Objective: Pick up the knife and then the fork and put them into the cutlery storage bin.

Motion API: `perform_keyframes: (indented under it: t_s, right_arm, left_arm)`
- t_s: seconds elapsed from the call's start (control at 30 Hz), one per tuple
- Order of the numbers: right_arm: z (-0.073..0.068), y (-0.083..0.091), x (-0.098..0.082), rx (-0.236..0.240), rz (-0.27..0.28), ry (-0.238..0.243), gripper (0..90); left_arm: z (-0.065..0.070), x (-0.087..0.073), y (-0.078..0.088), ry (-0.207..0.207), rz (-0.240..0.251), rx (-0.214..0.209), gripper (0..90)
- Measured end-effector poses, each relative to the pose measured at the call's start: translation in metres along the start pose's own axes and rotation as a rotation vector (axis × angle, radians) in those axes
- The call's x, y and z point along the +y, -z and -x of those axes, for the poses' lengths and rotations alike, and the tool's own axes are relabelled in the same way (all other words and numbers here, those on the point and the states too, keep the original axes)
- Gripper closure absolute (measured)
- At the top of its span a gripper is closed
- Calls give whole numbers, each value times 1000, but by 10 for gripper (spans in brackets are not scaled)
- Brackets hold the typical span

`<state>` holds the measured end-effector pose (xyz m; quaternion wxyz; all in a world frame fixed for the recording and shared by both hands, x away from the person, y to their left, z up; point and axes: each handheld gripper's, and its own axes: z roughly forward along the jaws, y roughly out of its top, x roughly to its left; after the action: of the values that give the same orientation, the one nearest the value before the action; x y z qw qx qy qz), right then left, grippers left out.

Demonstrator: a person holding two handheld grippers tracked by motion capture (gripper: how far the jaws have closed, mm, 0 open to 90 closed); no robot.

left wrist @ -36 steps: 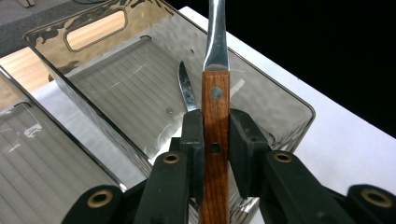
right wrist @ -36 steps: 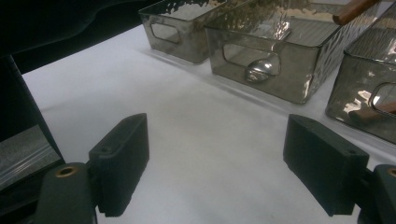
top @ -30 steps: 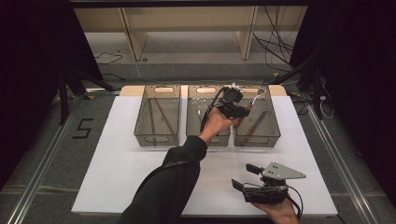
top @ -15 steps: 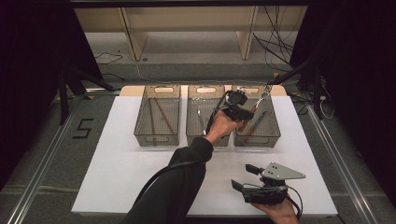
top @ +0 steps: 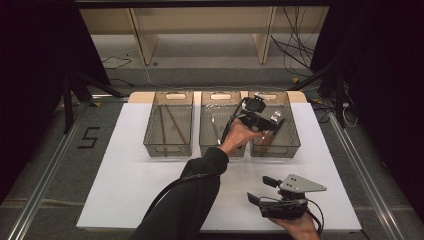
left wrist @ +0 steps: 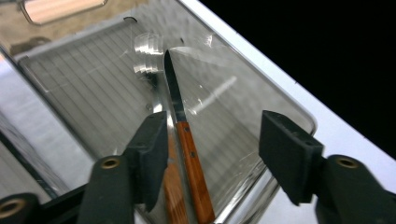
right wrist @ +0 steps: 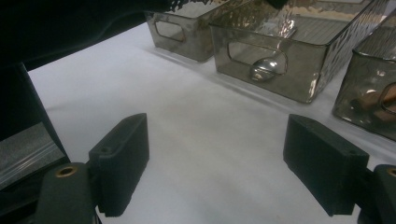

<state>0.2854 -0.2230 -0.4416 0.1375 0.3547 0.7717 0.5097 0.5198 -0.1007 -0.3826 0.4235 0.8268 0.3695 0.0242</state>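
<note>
The left gripper (left wrist: 212, 144) hung over the right-hand bin (top: 292, 132), jaws just opened with nothing between them; the wooden-handled knife (left wrist: 187, 154) lay inside. The right gripper (right wrist: 224, 172) waited, jaws apart (over bare table (top: 125, 185)). Withdrawing carelessly could snag the bin's wall — tipping it.

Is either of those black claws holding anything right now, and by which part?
Nothing is held. The left gripper has just been opening over the right-hand bin; the wooden-handled knife lies loose in it. The right gripper hangs open above the white table.
</note>
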Motion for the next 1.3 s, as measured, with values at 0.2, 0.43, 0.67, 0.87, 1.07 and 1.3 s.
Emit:
perform_keyframes:
  t_s: [0.2, 0.43, 0.67, 0.87, 1.07, 1.3]
  right_arm:
    - [0, 0, 0, -2, 1, 0, 233]
    - [1, 1, 0, -11, 4, -4, 232]
    - [2, 1, 0, -17, 5, -7, 232]
    - [2, 0, 0, -22, 6, -6, 232]
    - [2, 1, 0, -24, 6, -12, 232]
    - [3, 1, 0, -26, 6, -13, 232]
  left_arm:
    - [-2, 3, 20, -10, 28, -41, 311]
    - [-11, -7, 47, -21, 53, -60, 250]
    - [-23, -27, 75, -23, 85, -52, 237]
    - [-28, -52, 99, -50, 103, -50, 221]
    - [-38, -78, 122, -49, 132, -49, 208]
    - [-48, -106, 146, -52, 162, -31, 205]
